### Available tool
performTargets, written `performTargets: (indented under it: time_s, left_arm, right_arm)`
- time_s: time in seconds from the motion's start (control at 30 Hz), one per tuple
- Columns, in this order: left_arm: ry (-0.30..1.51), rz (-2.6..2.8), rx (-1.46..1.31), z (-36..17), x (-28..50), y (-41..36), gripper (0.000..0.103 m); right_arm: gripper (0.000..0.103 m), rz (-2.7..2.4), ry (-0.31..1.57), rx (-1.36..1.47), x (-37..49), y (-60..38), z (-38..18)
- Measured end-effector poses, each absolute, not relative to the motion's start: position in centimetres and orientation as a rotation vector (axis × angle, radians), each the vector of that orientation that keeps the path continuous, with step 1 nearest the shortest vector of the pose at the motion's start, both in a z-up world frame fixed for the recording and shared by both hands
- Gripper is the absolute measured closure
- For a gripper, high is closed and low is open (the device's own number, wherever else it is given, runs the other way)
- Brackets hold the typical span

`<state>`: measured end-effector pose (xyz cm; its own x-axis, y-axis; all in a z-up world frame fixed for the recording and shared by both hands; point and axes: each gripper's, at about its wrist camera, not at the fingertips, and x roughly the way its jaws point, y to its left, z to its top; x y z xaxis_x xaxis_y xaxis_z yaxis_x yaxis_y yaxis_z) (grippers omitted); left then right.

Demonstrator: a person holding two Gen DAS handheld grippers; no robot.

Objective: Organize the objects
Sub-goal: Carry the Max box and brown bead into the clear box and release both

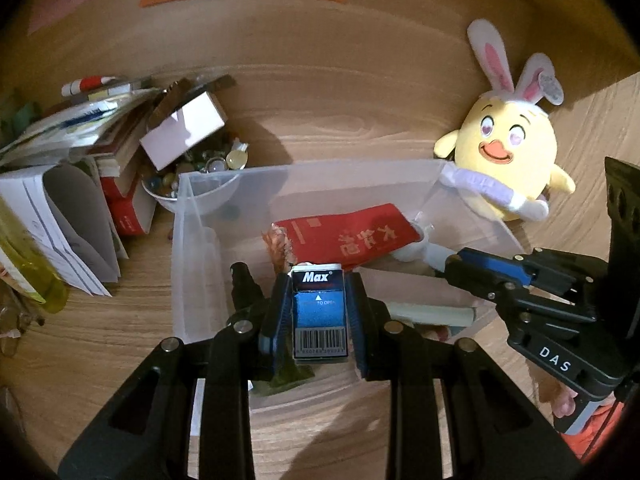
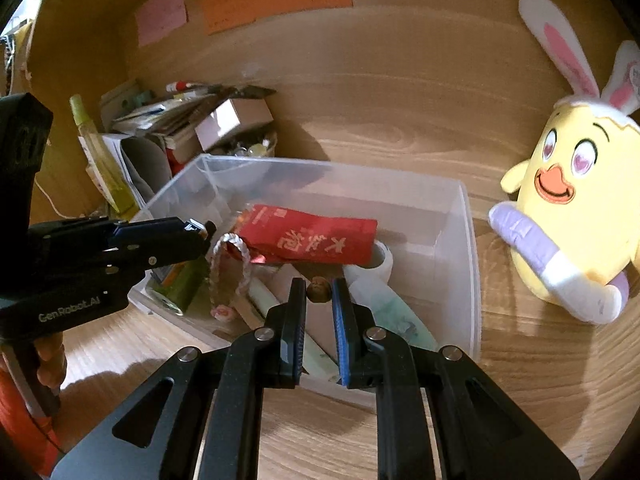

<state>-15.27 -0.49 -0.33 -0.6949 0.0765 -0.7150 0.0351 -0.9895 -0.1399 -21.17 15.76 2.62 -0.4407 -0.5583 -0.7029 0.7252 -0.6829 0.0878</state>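
Blue-padded left gripper [image 1: 319,280] clamps staple box [image 1: 319,312] above bin [image 1: 188,240].

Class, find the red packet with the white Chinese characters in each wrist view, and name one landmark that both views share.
Left wrist view: red packet lies mid-frame inside the clear bin, beyond the blue Max box.
Right wrist view: red packet lies centre-left in the clear bin.
Shared landmark: yellow chick plush, right of the bin.

Translucent smooth plastic bin [image 1: 188,240], plush cloth chick [image 1: 516,148], wood-grain desk [image 1: 120,320], glossy red packet [image 1: 352,236]
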Motion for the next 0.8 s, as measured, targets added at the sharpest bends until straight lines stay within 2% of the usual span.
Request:
performTargets:
  time_s: [0.2,0.27,0.33,0.4,0.47,0.57,0.7,0.8]
  left_arm:
    - [-0.204,2.867,-1.213,-0.2,-15.2,-0.3,0.076]
    - [-0.202,2.868,-1.214,-0.1,-15.0,-0.3,0.071]
    - [-0.199,2.873,-1.207,0.1,-14.8,-0.2,0.064]
    - [-0.182,2.885,-1.197,0.3,-14.5,0.0,0.059]
    - [-0.161,2.898,-1.183,0.7,-14.1,0.3,0.054]
    - [-0.138,2.913,-1.159,1.3,-13.4,0.6,0.044]
    - [-0.107,2.940,-1.121,2.2,-12.3,1.0,0.033]
    - [-0.102,2.957,-1.101,2.6,-11.3,1.2,0.028]
  right_arm:
    - [0.091,-2.168,0.293,0.936,-21.3,15.8,2.4]
    - [0.091,-2.169,0.294,0.939,-21.3,15.9,2.4]
    - [0.085,-2.168,0.294,0.944,-21.3,16.0,2.6]
    - [0.067,-2.183,0.287,0.932,-21.1,16.2,2.9]
    - [0.059,-2.198,0.285,0.914,-20.9,16.4,3.3]
    - [0.051,-2.220,0.275,0.886,-20.6,16.9,4.0]
    - [0.033,-2.249,0.252,0.850,-19.9,17.7,5.1]
    - [0.029,-2.257,0.225,0.831,-19.2,18.6,5.9]
